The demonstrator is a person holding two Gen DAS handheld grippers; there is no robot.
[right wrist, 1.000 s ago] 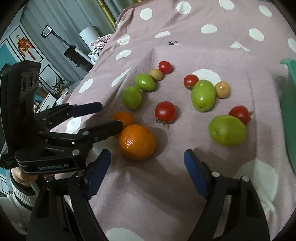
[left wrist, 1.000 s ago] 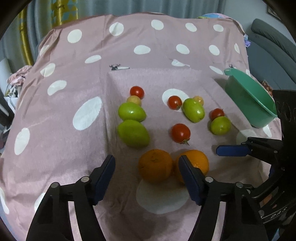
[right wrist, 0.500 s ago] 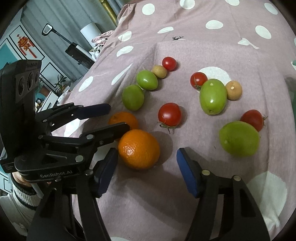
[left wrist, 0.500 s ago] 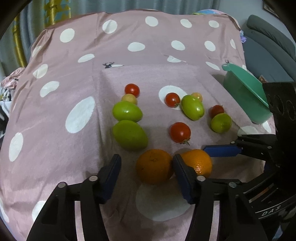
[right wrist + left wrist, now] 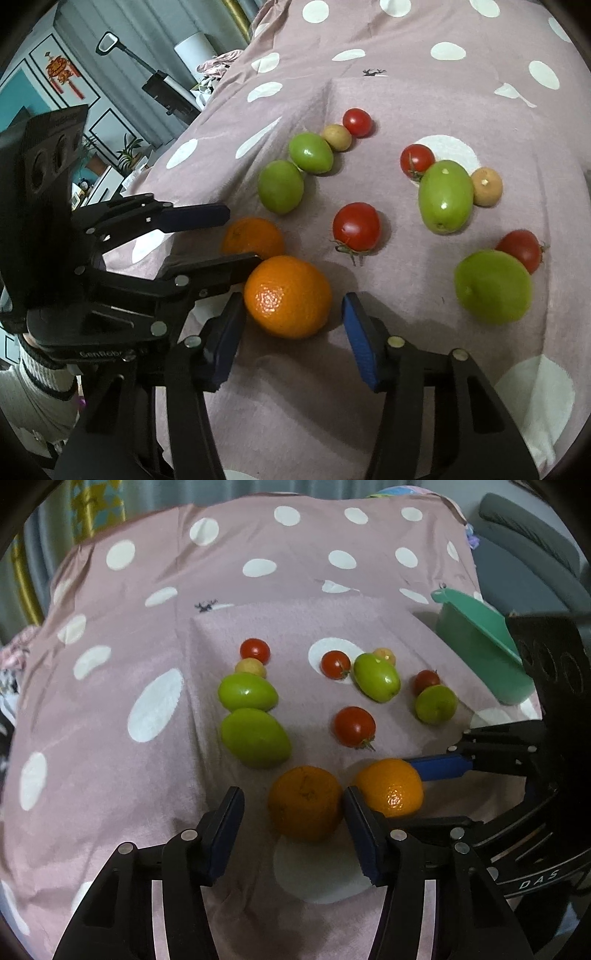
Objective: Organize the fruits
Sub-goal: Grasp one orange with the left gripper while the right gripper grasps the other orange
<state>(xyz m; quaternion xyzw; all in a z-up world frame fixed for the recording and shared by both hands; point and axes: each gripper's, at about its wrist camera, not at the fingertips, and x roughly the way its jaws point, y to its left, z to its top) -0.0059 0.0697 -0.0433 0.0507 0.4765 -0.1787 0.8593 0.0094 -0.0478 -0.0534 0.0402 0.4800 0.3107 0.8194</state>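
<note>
The green basin (image 5: pixel 480 653) at the cloth's right edge is partly hidden behind the right gripper's body. The left gripper's finger (image 5: pixel 221 266) covers part of the far orange (image 5: pixel 251 238).

Two oranges (image 5: pixel 304 803) (image 5: pixel 391 788), four green fruits (image 5: pixel 255 736), four red tomatoes (image 5: pixel 354 726), two small tan fruits (image 5: pixel 251 667), one green bowl (image 5: pixel 480 646)

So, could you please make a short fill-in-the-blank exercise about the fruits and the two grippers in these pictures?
1. Each gripper is open around one ____ fruit: the left gripper around the duller orange, the right gripper around the brighter orange.
2. The number of red tomatoes on the cloth is ____.
3. The basin at the cloth's edge is ____ in colour.

Missing words: orange; four; green
</note>
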